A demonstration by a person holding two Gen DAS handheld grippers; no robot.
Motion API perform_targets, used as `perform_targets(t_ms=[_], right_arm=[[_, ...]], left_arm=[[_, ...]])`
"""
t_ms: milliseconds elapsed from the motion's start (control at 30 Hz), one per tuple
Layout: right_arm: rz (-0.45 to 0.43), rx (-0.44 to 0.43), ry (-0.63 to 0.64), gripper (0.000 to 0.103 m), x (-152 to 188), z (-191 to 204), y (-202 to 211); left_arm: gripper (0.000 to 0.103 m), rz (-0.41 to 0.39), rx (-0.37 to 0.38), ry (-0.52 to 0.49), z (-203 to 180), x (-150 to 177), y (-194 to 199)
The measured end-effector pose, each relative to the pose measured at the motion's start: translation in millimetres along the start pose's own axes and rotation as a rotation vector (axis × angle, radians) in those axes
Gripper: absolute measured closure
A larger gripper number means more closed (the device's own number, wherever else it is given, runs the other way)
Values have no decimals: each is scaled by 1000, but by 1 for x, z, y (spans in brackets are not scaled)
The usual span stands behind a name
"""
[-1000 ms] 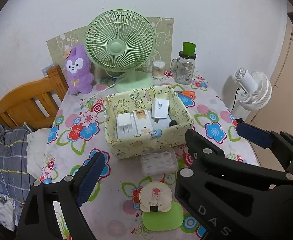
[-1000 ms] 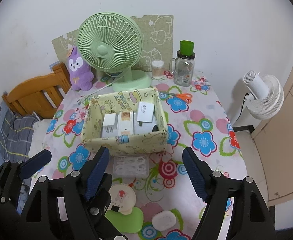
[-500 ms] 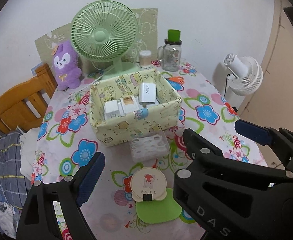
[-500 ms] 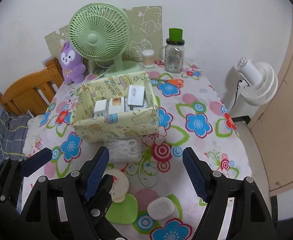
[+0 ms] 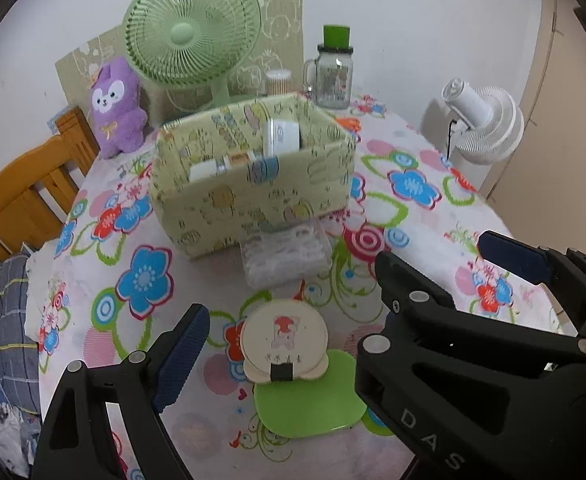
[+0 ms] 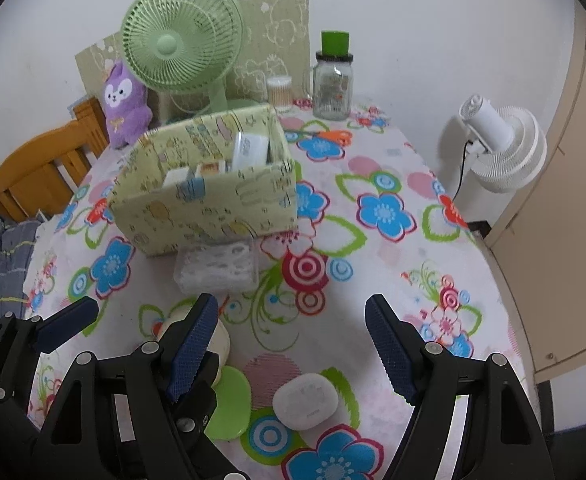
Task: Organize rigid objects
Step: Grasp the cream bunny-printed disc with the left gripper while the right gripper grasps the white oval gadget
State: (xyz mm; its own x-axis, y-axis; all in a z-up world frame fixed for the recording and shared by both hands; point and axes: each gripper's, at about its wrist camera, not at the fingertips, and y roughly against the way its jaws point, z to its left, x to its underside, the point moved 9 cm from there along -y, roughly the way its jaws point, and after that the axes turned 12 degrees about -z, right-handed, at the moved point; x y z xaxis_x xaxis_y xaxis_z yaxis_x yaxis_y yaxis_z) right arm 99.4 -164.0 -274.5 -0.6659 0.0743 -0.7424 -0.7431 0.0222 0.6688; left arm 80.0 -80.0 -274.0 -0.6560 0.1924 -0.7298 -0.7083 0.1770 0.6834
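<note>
Your right gripper [image 6: 293,354] hangs wide open and empty above the white oval case [image 6: 306,401] on the floral tablecloth [image 6: 377,256]. Your left gripper [image 5: 289,320] is spread wide too, gripping nothing, its 2 fingers flanking the round beige holder [image 5: 284,338] on its green base [image 5: 311,400]. The clear plastic box [image 5: 287,254] touches the front wall of the yellow-green storage box [image 5: 253,200].

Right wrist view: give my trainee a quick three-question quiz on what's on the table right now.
1. True or false: the right claw is open and holds nothing.
2. What lies directly against the near wall of the patterned box? A) scissors B) clear plastic case C) glass jar
3. Fill in: the white rounded case lies to the ____ of the green coaster.

Key: 1 true. 2 B, the clear plastic case. 3 right.
</note>
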Motion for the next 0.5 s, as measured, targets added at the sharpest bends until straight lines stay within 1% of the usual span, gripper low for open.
perform_targets(t_ms=[133,233,367,500], right_arm=[[14,3,-8,24,12,-2,-8],[17,33,-18,24,22,-6,-15],[22,44,-45,24,32,-10,-22],[37,68,-64,24,44,-12,-27]], left_arm=[[12,20,0,-12,-1,12,-10],[12,33,-7,-16,-1,20,-17],[12,7,-45,-10,2,27,-23],[12,15,-64,4,7,36,-32]])
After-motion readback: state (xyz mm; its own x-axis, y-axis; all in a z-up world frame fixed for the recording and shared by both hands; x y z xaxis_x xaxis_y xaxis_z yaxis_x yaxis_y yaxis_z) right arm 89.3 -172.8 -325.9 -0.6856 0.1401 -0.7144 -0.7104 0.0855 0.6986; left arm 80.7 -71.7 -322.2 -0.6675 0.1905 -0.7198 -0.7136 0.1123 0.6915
